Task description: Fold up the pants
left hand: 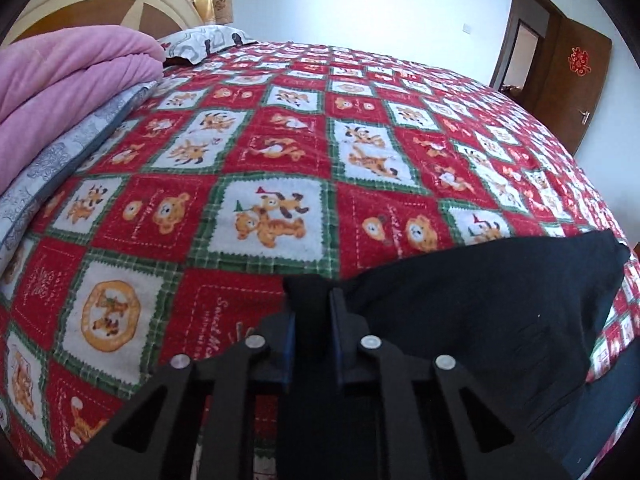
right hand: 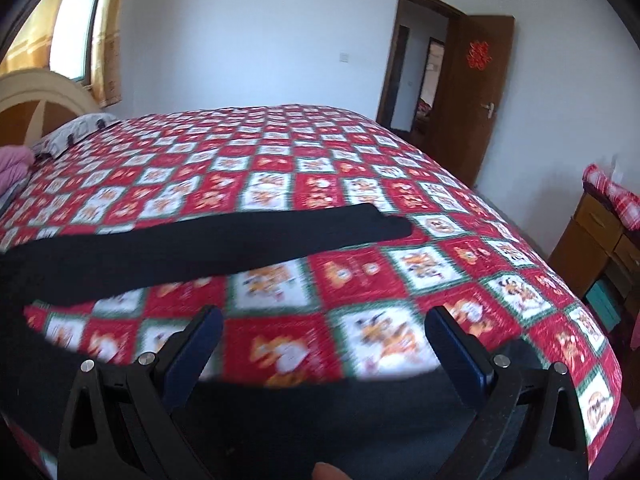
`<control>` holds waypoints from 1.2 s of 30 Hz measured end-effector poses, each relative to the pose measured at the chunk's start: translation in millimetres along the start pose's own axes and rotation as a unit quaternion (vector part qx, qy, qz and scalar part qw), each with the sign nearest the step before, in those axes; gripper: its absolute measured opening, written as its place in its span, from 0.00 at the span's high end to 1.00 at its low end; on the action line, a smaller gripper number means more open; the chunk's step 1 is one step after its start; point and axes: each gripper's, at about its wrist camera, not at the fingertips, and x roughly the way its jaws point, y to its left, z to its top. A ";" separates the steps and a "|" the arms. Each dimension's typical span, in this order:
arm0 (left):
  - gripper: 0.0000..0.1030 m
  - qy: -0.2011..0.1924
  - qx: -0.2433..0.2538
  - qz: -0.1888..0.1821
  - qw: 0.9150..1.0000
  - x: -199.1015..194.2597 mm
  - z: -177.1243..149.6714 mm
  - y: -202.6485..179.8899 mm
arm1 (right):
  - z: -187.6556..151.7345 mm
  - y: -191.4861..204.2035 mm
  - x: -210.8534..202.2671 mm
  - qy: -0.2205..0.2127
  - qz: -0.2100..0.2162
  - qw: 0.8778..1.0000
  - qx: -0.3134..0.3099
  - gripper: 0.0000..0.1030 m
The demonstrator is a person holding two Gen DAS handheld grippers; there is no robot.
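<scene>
Pants [right hand: 208, 240] lie on the patterned bedspread [left hand: 280, 152], near the front edge of the bed — black fabric, one leg stretched long across the quilt in the right wrist view. Left gripper [left hand: 312, 312]: jaws clenched on a bunch of the pants' fabric, approx. at the garment's left end. Right gripper [right hand: 324, 332]: jaws spread wide, nothing between them, hovering above the bedspread just short of the leg. Judgement: fold at an early stage — garment looks laid out lengthwise, no crosswise fold visible yet; remaining folds still to do. Right view blurred, detail limited.
</scene>
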 end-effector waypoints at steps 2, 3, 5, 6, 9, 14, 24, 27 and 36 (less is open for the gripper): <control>0.87 -0.002 -0.001 -0.005 1.000 1.2 3.9 0.6 | 17.3 -24.4 20.0 0.017 0.004 1.000 0.024 0.24; 0.87 -0.002 0.001 -0.005 1.000 2.6 5.3 0.2 | 25.7 -36.5 31.0 0.029 0.007 0.999 0.038 0.34; 0.87 0.001 0.000 -0.004 1.000 8.4 7.9 1.3 | 39.8 -58.4 51.1 0.051 0.010 0.997 0.064 0.37; 0.87 0.002 -0.003 -0.006 1.000 12.2 7.5 3.0 | 45.2 -67.6 59.0 0.055 0.009 0.996 0.076 0.37; 0.86 -0.001 -0.015 -0.016 1.000 19.7 4.6 7.8 | 65.6 -96.3 92.2 0.079 0.013 0.990 0.114 0.37; 0.86 -0.011 -0.034 -0.037 0.999 22.1 0.4 13.3 | 90.7 -122.7 147.1 0.103 0.018 0.983 0.151 0.37; 0.84 -0.017 -0.022 -0.021 0.999 26.2 -0.5 9.4 | 122.8 -112.3 255.3 0.138 0.040 0.984 0.108 0.37; 0.84 -0.017 -0.024 -0.024 0.999 26.8 -1.1 9.7 | 125.1 -108.9 282.9 0.154 0.046 0.982 0.100 0.37; 0.84 -0.017 -0.025 -0.026 0.999 28.2 -1.3 11.1 | 120.6 -91.3 322.1 0.189 0.092 0.976 0.063 0.75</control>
